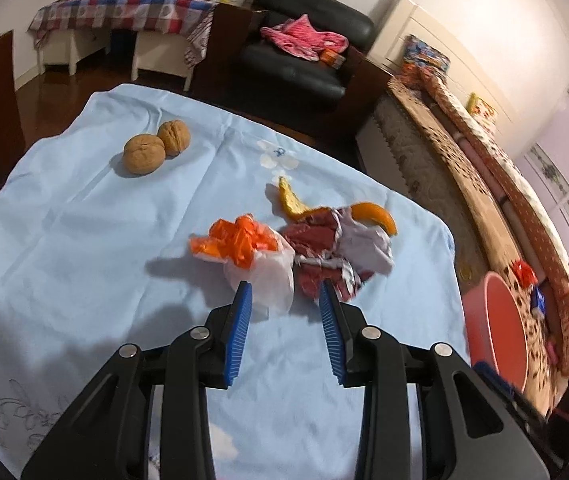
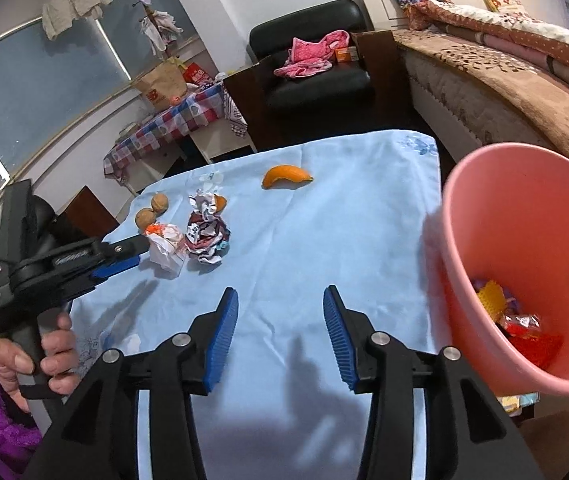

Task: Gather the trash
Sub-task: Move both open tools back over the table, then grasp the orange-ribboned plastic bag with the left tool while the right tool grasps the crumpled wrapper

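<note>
Blue pads of the left gripper (image 1: 286,292) stand apart, reaching the white-and-orange plastic wad (image 1: 252,258) without pinching it. Right gripper (image 2: 280,300) gapes empty over the blue cloth (image 2: 324,208). Crumpled wrapper (image 1: 332,252), orange peel (image 2: 286,175), two walnuts (image 1: 156,146) lie loose; pink bin (image 2: 524,264) sits at the table's right edge.

You have two walnuts (image 1: 156,147) touching on the blue-clothed worktop (image 1: 84,240), a black armchair (image 1: 304,52) holding pink clothing (image 1: 304,38) beyond.
</note>
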`<state>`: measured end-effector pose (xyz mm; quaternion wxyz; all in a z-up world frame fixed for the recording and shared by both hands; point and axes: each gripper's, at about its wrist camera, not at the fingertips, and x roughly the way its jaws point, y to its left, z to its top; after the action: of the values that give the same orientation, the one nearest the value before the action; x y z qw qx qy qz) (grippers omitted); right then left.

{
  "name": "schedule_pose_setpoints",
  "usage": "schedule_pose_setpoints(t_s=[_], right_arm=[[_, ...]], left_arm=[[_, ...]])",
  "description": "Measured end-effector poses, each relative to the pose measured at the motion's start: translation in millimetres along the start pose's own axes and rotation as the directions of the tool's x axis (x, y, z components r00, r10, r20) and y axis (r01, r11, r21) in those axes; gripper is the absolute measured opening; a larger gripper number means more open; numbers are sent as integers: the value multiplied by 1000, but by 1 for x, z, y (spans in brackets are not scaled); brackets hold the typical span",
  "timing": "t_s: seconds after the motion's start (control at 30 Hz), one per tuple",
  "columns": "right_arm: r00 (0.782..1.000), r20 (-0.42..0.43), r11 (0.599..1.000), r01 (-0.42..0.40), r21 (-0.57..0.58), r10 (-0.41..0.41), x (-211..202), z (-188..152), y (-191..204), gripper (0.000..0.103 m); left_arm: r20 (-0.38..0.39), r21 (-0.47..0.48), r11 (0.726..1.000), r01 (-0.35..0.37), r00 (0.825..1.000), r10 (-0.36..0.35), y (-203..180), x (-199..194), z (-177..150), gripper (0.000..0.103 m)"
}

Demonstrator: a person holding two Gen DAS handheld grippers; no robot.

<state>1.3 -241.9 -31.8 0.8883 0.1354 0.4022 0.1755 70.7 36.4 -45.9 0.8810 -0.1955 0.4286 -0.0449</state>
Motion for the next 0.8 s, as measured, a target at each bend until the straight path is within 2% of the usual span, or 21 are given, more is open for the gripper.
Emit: schedule_pose_setpoints(t_s=[0.13, 0.27, 0.43, 0.47, 0.53, 0.8], right_arm=[[1000, 0, 999, -24, -24, 24, 6, 8, 8, 49], [998, 3, 997, -62, -54, 62, 15, 22, 22, 50], [996, -4, 990, -89, -105, 89, 33, 38, 43, 50], [996, -7, 989, -91, -116, 91, 38, 42, 46, 50], [996, -12, 987, -88, -138, 87, 49, 49, 52, 50], [993, -53, 988, -108, -114, 103, 92, 70, 61, 50]], left_arm=[[0, -37, 998, -41, 999, 41, 2, 8, 6, 44], [-13, -76, 995, -70, 998, 69, 10, 16, 10, 45], [1, -95, 995, -36, 999, 36, 21, 18, 10, 45], [6, -86, 996, -30, 1000, 31, 22, 18, 10, 43], [6, -77, 997, -8, 1000, 8, 22, 19, 10, 29], [9, -63, 997, 33, 999, -32, 27, 13, 8, 22]])
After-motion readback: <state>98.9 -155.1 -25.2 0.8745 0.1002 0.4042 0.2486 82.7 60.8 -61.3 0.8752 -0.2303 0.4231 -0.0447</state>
